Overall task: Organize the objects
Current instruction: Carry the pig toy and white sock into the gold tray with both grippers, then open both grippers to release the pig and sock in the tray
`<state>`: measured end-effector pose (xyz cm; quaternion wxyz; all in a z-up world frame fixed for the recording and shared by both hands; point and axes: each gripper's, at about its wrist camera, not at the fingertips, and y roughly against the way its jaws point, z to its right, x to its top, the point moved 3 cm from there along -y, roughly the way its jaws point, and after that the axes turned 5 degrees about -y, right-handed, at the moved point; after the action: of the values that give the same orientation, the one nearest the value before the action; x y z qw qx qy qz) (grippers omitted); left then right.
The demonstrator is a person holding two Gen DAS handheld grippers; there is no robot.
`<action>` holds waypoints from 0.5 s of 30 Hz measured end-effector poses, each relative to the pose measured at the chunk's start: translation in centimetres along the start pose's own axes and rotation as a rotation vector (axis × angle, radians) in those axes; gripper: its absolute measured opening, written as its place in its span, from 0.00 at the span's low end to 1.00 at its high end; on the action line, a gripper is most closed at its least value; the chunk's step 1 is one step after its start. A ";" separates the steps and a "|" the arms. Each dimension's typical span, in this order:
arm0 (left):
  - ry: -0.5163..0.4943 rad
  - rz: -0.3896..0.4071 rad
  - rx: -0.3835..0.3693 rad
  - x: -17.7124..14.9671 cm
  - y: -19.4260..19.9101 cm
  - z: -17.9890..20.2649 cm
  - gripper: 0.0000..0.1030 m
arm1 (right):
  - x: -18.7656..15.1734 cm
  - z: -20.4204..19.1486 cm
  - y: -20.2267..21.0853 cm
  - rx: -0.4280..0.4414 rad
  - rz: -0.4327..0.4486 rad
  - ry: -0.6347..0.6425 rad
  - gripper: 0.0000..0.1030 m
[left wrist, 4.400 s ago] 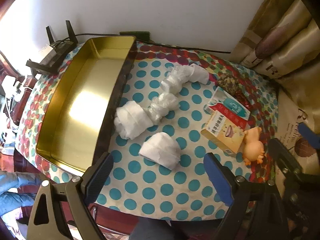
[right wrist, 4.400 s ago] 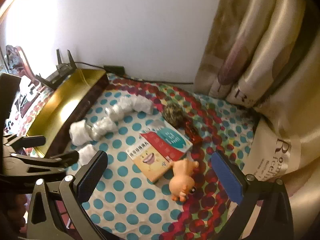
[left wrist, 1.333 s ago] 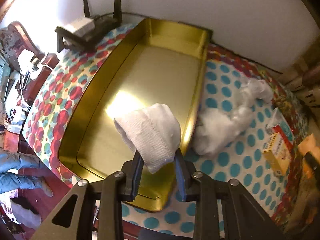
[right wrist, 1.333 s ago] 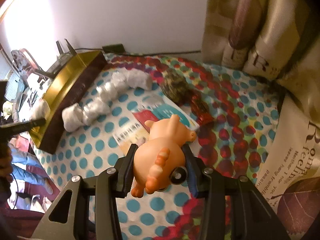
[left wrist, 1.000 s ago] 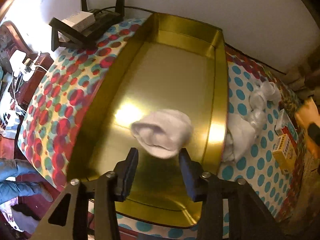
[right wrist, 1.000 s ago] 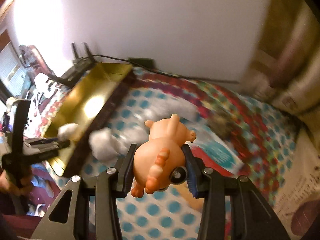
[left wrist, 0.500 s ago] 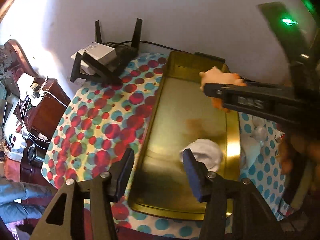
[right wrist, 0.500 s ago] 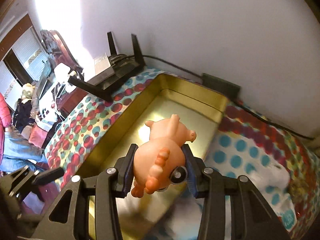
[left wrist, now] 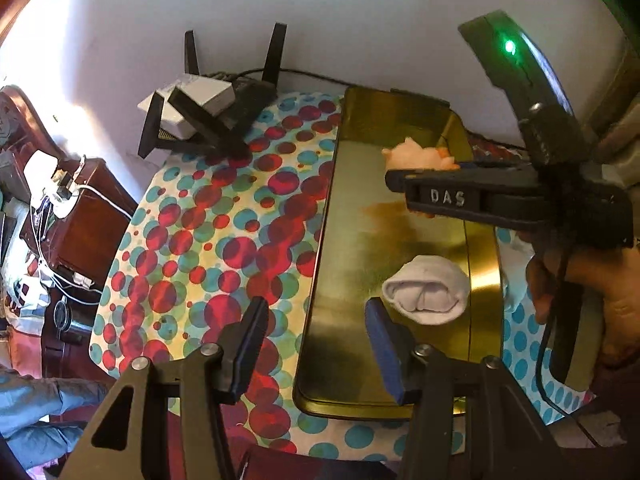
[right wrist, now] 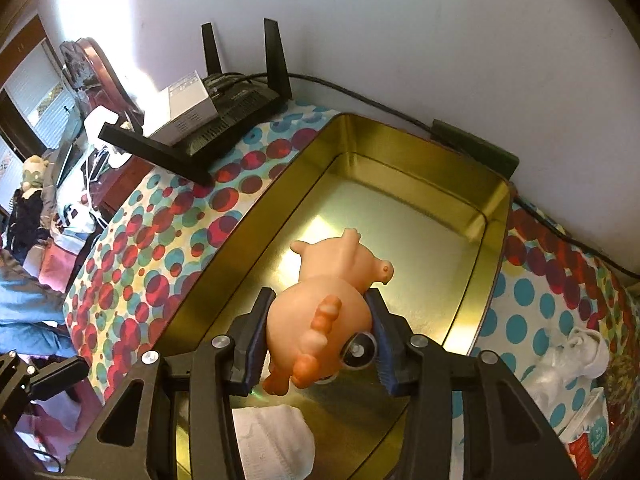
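A gold metal tray [left wrist: 362,168] [right wrist: 492,240] lies on the polka-dot tablecloth. A rolled white sock [left wrist: 426,294] [right wrist: 272,436] lies inside it near the front. My right gripper [right wrist: 320,338] is shut on an orange toy pig [right wrist: 332,308] and holds it above the tray's middle; the pig [left wrist: 416,158] and the gripper's side also show in the left wrist view. My left gripper [left wrist: 316,354] is open and empty, over the tray's near left rim.
A black router with antennas and a white box [left wrist: 208,116] [right wrist: 224,108] stand behind the tray's left. White wrapped bundles [right wrist: 568,364] and a small carton [right wrist: 588,436] lie right of the tray. A cable runs along the wall. A wooden cabinet [left wrist: 92,208] stands left.
My left gripper let the white sock go into the tray and drew back, open. My right gripper carried the pig from the table's right side to above the tray and has moved lower.
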<state>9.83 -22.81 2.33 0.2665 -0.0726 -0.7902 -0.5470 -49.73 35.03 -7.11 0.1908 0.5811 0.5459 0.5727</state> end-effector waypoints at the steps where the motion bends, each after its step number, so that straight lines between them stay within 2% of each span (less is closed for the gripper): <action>1: -0.001 0.009 0.004 0.1 0.2 0.1 0.50 | -0.1 0.1 0.0 0.001 0.001 -0.004 0.45; 4: -0.002 0.029 0.016 0.5 0.7 0.5 0.51 | -0.2 0.5 0.7 0.001 0.029 -0.016 0.48; 6: -0.003 0.032 0.022 0.8 0.7 1.0 0.51 | -0.2 0.7 1.9 0.013 0.065 -0.010 0.58; 7: -0.002 0.036 0.023 1.0 0.7 1.4 0.51 | -0.1 0.9 2.5 0.013 0.085 -0.009 0.67; 8: -0.004 0.043 0.026 1.2 0.8 1.7 0.51 | -0.1 1.2 3.4 0.019 0.108 -0.006 0.70; 12: -0.015 0.092 0.032 2.4 1.3 3.6 0.51 | -1.1 3.9 7.6 0.005 0.196 0.002 0.71; 14: -0.033 0.104 0.039 3.1 1.4 5.1 0.51 | -2.1 6.7 9.2 -0.035 0.214 -0.015 0.78; 15: -0.041 0.110 0.041 3.4 1.5 5.7 0.51 | -2.6 8.4 9.8 -0.057 0.214 -0.032 0.78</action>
<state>5.62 -17.65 3.72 0.2812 -0.1215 -0.8015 -0.5137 -37.68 32.94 -2.34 0.1537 0.6396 0.4611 0.5956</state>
